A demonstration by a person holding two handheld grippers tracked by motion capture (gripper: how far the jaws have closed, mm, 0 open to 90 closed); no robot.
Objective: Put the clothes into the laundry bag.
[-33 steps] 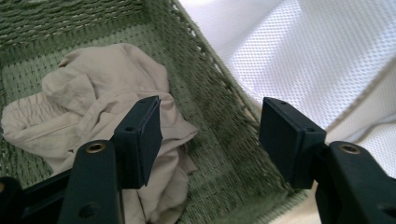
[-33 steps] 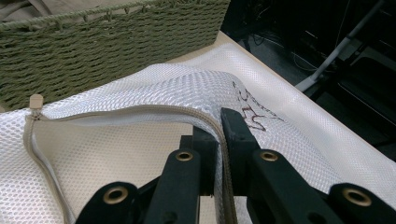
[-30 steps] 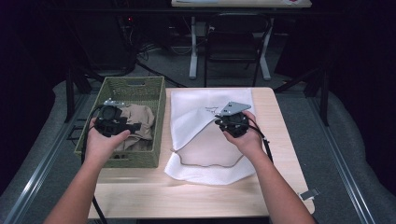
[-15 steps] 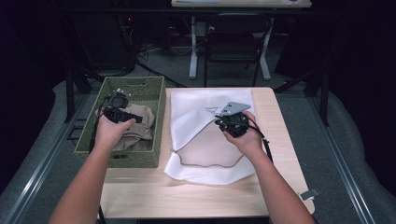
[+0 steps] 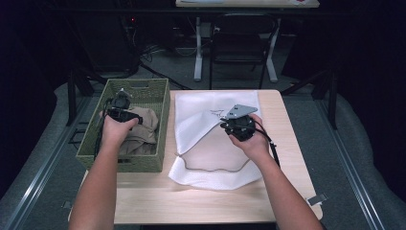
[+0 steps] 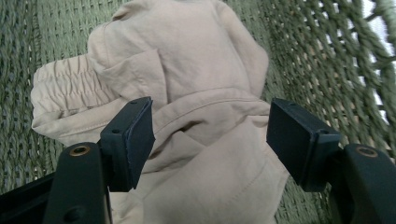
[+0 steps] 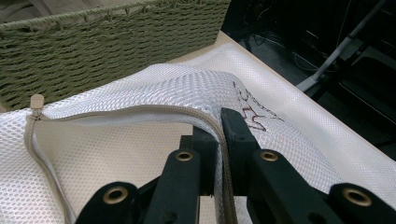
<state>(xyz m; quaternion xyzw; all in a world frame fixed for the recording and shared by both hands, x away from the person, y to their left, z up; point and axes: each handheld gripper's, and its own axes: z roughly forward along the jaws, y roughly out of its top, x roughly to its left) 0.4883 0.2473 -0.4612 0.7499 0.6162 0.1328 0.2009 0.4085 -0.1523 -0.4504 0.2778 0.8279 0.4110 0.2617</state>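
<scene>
A beige garment [image 5: 143, 130] lies crumpled in a green woven basket [image 5: 125, 163] at the table's left. My left gripper [image 5: 125, 115] hangs just above it inside the basket. In the left gripper view its jaws [image 6: 210, 135] stand open on either side of a fold of the garment [image 6: 187, 70], and the pads do not press on it. A white mesh bag [image 5: 210, 143] with a beige zip lies spread on the table's middle. My right gripper [image 5: 234, 128] is shut on the bag's zip edge [image 7: 116, 113] and holds it lifted, so the bag's mouth [image 7: 140, 93] gapes.
The basket's side wall [image 7: 107, 51] stands close to the bag's left edge. Bare wooden tabletop [image 5: 210, 201] runs along the front and to the right of the bag. Dark floor, a chair [image 5: 239, 43] and table legs lie beyond the far edge.
My left hand has moved forward and down into the basket, from its near part to just over the garment. The right hand and the bag have stayed still.
</scene>
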